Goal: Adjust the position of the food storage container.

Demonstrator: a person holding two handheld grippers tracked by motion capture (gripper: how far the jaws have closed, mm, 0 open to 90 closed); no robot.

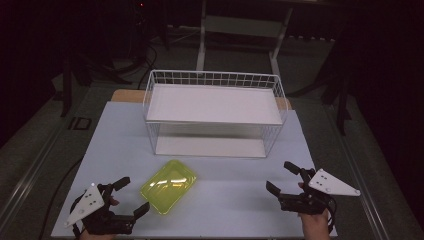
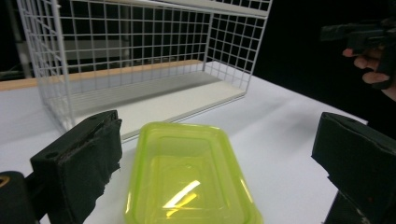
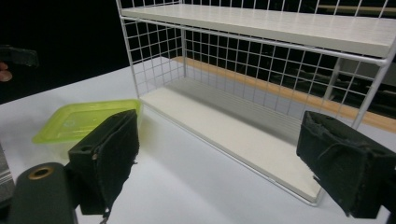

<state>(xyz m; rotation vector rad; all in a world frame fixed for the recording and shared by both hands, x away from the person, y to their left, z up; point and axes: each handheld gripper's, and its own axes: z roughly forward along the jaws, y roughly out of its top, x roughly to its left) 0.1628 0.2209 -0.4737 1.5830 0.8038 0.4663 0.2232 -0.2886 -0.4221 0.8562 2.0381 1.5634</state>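
A translucent yellow-green plastic container [image 1: 168, 185] lies open side up on the white table, in front of a white wire rack [image 1: 215, 112] with two shelves. My left gripper [image 1: 134, 196] stands open at the table's near left, jaws pointing at the container [image 2: 189, 175], which lies just ahead between them without touching. My right gripper [image 1: 281, 176] is open at the near right, aimed at the rack's lower shelf [image 3: 243, 133]. The container [image 3: 84, 120] lies off to its left. Nothing is held by either.
The white table [image 1: 225, 195] ends just behind my hands; a wooden strip [image 1: 125, 95] runs along its far edge behind the rack. Dark floor and metal frame legs [image 1: 202, 35] lie beyond. Each gripper carries a grey three-cornered plate [image 1: 332, 182].
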